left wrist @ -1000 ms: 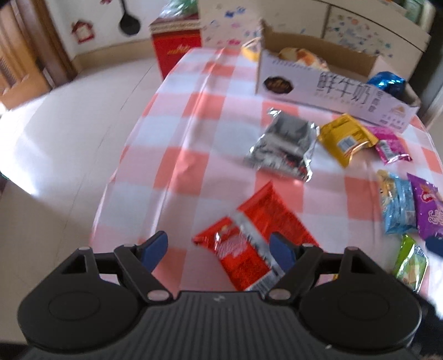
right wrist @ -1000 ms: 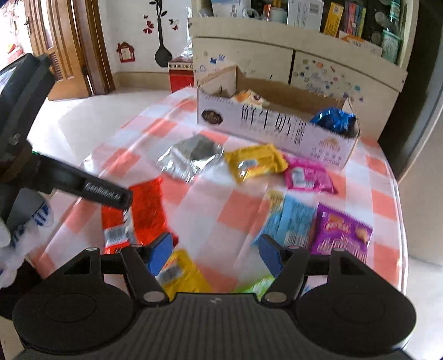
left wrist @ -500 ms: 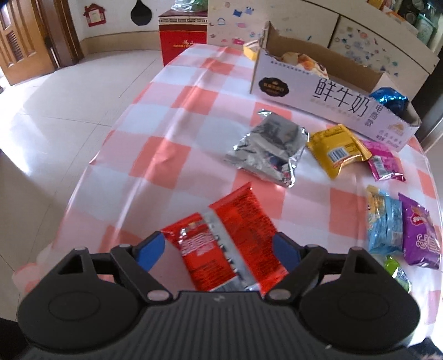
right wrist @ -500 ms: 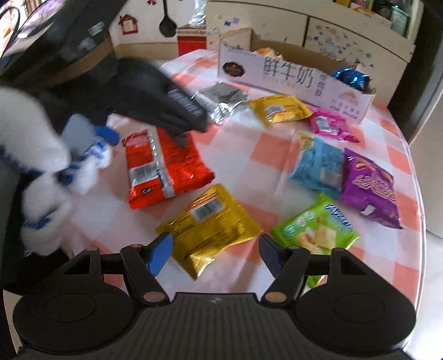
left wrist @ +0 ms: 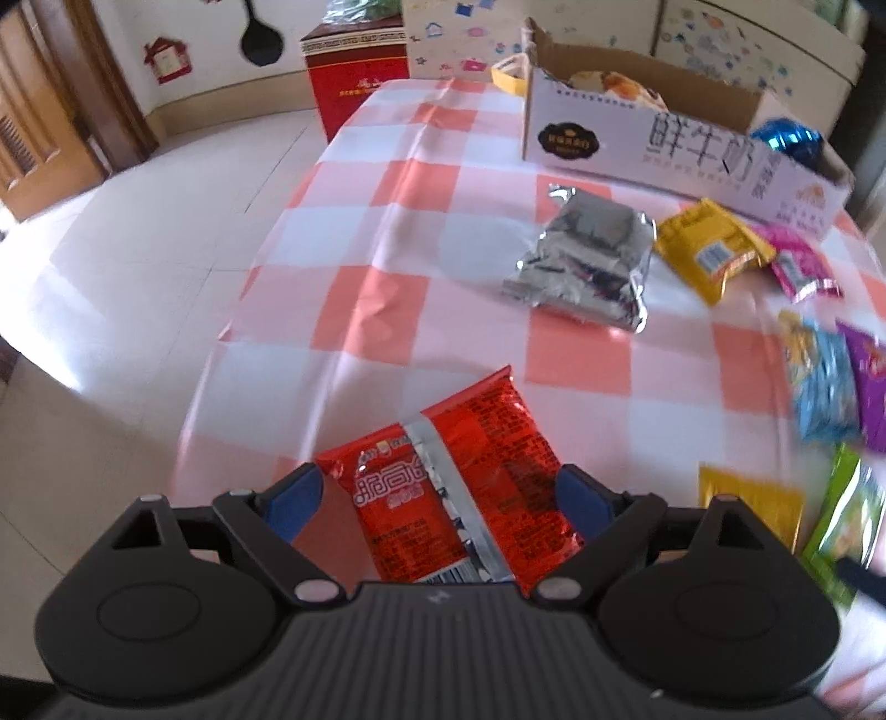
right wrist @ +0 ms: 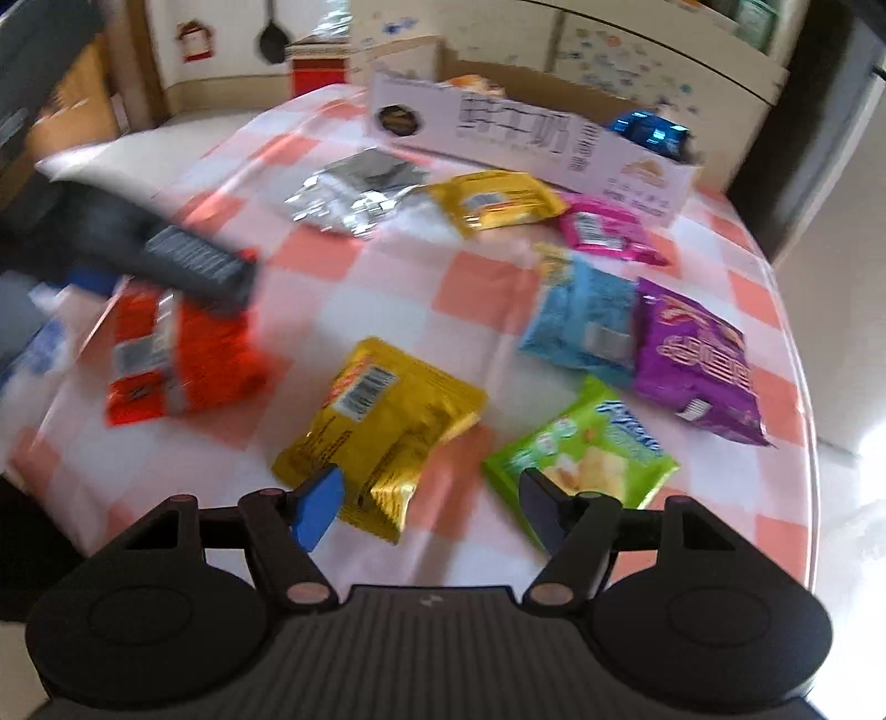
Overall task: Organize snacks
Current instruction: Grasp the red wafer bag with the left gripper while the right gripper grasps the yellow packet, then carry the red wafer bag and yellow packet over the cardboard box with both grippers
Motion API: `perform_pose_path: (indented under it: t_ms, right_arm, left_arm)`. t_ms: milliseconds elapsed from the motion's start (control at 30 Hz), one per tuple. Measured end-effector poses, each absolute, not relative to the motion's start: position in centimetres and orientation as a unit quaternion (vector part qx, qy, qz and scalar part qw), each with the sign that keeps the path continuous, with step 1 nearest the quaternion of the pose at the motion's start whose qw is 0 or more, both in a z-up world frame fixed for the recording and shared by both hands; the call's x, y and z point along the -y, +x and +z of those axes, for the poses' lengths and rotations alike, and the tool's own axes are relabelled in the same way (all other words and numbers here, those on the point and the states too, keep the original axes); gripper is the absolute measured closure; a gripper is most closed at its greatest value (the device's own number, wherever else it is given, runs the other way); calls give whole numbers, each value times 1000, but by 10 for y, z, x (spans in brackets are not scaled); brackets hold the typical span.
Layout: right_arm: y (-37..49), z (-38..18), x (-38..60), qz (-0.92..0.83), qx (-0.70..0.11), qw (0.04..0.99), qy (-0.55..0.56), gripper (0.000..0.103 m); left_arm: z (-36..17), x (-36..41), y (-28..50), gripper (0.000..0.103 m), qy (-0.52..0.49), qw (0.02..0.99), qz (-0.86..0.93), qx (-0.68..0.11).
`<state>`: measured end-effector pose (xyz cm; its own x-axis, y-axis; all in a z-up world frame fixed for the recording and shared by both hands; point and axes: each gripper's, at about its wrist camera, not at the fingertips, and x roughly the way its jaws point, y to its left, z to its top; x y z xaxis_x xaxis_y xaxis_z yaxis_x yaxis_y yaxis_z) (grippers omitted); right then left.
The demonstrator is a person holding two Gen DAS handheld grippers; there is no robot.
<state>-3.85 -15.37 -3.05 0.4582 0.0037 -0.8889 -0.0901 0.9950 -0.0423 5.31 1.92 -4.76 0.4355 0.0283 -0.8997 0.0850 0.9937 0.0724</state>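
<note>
The left tool (left wrist: 437,493) is spread wide, its blue pads on both sides of the red snack packet (left wrist: 454,487) lying flat near the edge of the tabletop (left wrist: 387,299), not yet pressing it. The right tool (right wrist: 426,501) is also spread, above the yellow packet (right wrist: 382,432). The red packet looks light, soft and slippery; I would pinch it across the middle, gently. The cardboard box (left wrist: 653,138) waits far behind.

A red rectangular cardboard carton (left wrist: 357,83) stands on the pale tiled floor (left wrist: 138,249) at upper centre. At upper left is a brown wooden door (left wrist: 39,122), beside a black ladle-shaped wall sticker (left wrist: 260,39) and a red house-shaped sticker (left wrist: 165,60).
</note>
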Motion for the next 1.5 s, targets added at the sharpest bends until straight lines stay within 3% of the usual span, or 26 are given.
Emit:
perform_pose_path:
  t_ms: [267,700,800,867,967,1100,1500]
  right_arm:
    - [-23,-26,160,27,-518,855,28,24]
    - [-6,-47,135,20,-543,839,-29,21]
    - [-3,-50,137,28,-546,836,-32,26]
    - [-1,-48,137,33,-546,836,-36,35]
    - [2,-46,137,48,-546,835,-48,42]
    - [6,-44,136,61,-545,834,-59,45]
    - [9,-21,131,93,-506,853,-92,45]
  left_arm:
    - [-45,-30,45,13,58,847,-55,-525]
    - [-61,-28,42,9,71,839,-58,-536]
    - [-68,-24,39,4,99,837,-54,-535]
    - [-68,-23,39,3,109,838,-57,-531]
    - [-66,-23,37,9,109,839,-64,-529]
    - [-61,-18,34,31,111,841,-88,-521]
    - [-49,-15,32,33,145,857,-84,-487]
